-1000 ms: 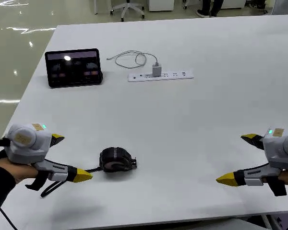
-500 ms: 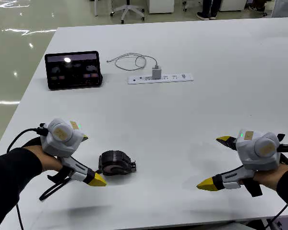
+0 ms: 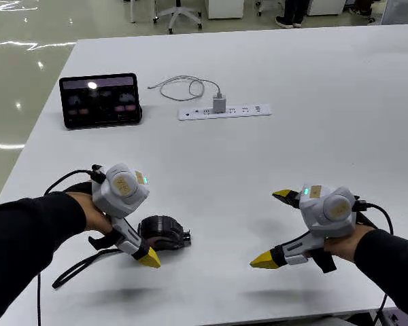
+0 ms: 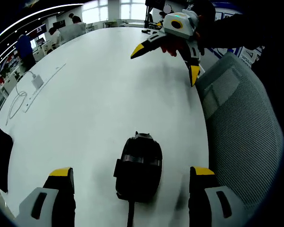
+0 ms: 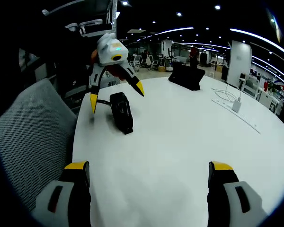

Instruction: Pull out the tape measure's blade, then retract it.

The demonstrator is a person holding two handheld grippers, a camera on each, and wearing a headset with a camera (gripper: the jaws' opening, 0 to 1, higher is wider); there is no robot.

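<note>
Field notes, remote station.

Left gripper (image 5: 116, 97): fingers (image 4: 61, 173) spread wide, gripping nothing. The tape measure (image 4: 138, 168) lies flat on the white bench (image 3: 258, 156) between these two fingers, nearer their bases than their tips. Bare bench shows on either side of it, so neither finger touches it. Casing is black. A dark strap runs from its near end back toward the root of the fingers. I see no blade drawn out.

Right gripper (image 3: 272, 227): fingers (image 5: 78, 166) also spread apart and holding nothing — only bare bench between them. From these fingers the tape measure sits well ahead and off to the left finger's side, under the left gripper. The two grippers point roughly at each other across the bench, well apart.

In the head view a hand holds each gripper and a dark sleeve shows behind each. One yellow left fingertip hangs just in front of the tape measure, low over the bench.

Far beyond both sets of fingertips:
- A dark tablet (image 3: 100, 100), propped up.
- A white power strip (image 3: 223, 110) with a charger (image 3: 219, 103) plugged in — a white cable (image 3: 180, 86) loops beside it.

A grey mesh chair (image 4: 236, 142) stands past the bench edge, on the right-finger side in the left gripper view.
</note>
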